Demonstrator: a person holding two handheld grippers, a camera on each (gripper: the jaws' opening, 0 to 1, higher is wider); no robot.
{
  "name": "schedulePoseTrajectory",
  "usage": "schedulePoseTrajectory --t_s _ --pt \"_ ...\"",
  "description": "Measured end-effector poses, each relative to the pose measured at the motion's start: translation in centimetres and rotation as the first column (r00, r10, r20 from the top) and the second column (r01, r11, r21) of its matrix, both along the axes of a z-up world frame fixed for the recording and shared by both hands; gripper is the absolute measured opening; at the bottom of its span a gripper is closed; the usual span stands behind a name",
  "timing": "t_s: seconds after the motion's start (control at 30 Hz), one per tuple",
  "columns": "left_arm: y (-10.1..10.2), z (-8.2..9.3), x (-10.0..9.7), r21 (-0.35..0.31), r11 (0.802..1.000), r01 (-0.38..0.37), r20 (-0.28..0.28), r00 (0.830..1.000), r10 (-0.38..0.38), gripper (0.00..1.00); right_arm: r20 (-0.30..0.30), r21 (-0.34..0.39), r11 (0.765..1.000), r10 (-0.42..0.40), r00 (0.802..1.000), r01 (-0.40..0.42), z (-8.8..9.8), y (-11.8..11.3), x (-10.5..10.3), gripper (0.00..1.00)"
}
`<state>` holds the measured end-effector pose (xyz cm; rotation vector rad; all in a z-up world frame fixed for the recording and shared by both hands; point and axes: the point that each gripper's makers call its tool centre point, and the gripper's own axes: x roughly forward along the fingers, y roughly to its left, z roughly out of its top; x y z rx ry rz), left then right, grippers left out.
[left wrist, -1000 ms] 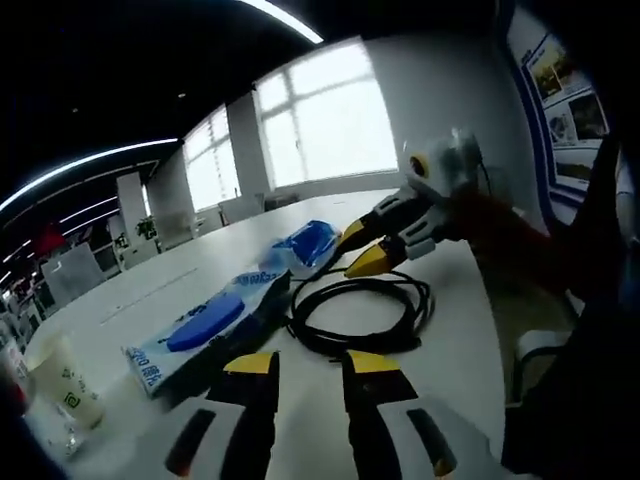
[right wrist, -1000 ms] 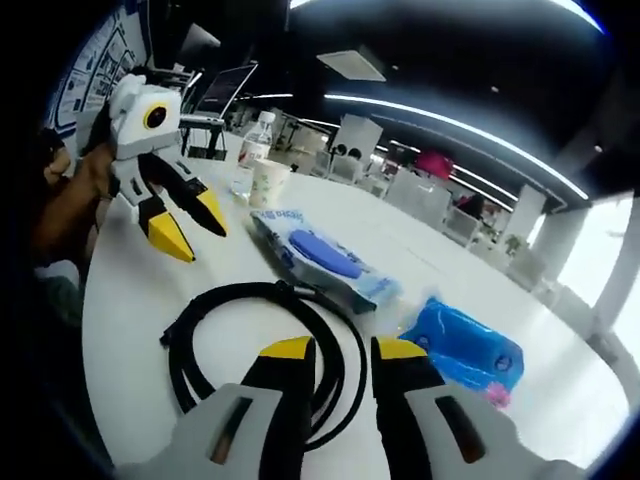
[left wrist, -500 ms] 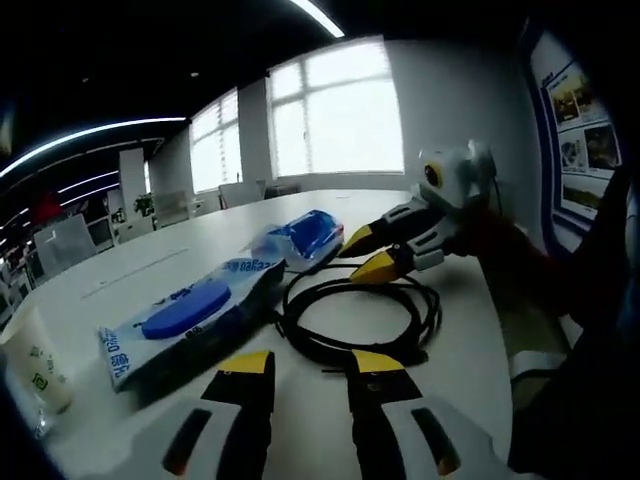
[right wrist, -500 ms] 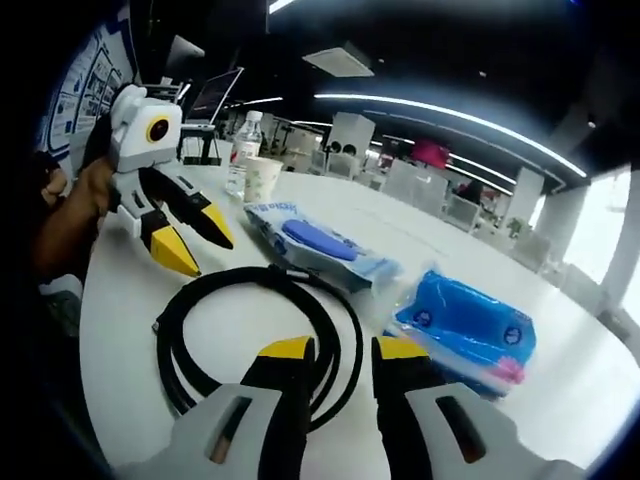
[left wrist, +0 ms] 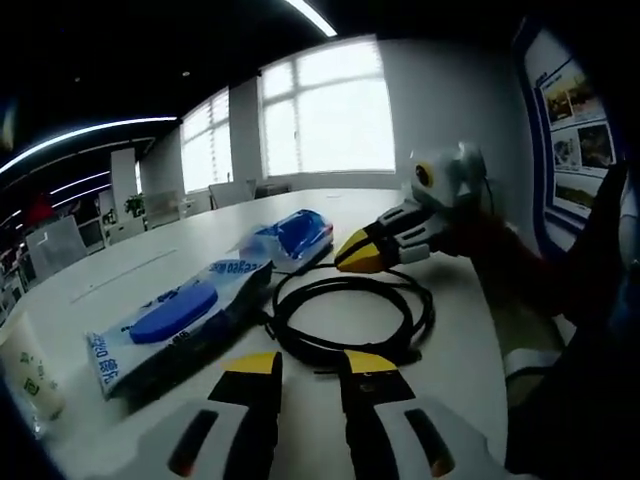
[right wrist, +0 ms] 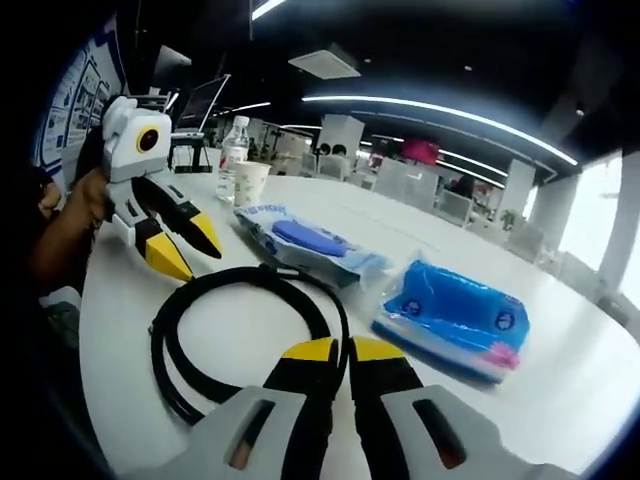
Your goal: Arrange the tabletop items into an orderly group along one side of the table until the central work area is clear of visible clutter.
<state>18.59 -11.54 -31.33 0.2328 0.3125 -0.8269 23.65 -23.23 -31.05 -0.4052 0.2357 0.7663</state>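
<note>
White office surface (right wrist: 250,330) carries the coiled black cable (right wrist: 245,325), two blue packets beside it. Over the last second the right gripper (right wrist: 338,350) has clenched near the coil's edge, apparently on nothing; the left gripper (left wrist: 305,364) remains released. Clearing has barely begun.

Glossy plastic wraps the blue packet (right wrist: 452,318); the black cable (right wrist: 240,330) looks matt, the table (right wrist: 560,400) smooth.
</note>
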Motion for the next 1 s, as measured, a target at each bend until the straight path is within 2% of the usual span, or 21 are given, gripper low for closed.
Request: schedulePoseTrajectory --t_s 0.2,0.43,0.7,0.77,0.83,1.0 --pt "-0.5 0.6 -0.4 -0.018 1.000 0.019 0.012 1.000 -0.019 0.22 0.004 0.033 0.999 0.014 1.000 -0.014 0.9 0.3 -1.0 0.01" --pt "-1.0 0.6 -0.6 -0.022 0.999 0.035 0.014 0.999 -0.034 0.22 0.016 0.018 1.000 0.004 1.000 -0.004 0.9 -0.3 -1.4 0.01" --pt "-1.4 0.7 -0.6 -0.017 0.999 0.040 0.030 0.999 -0.040 0.22 0.007 0.017 1.000 -0.015 1.000 0.015 0.2 -0.9 -1.1 0.02" --pt "-1.2 0.4 -0.5 0.002 0.999 0.033 0.030 0.999 -0.033 0.22 0.022 0.021 0.999 -0.026 0.999 0.026 0.4 -1.1 -0.9 0.01" --pt "-1.4 0.5 -0.4 -0.019 0.999 0.033 0.029 0.999 -0.032 0.22 0.025 0.007 1.000 -0.027 0.999 0.027 0.3 -1.2 -0.8 0.01" --pt "-1.8 0.5 -0.1 -0.016 0.999 0.037 0.035 0.999 -0.036 0.22 0.045 -0.010 0.999 -0.040 0.998 0.041 0.3 -1.5 -0.4 0.01"
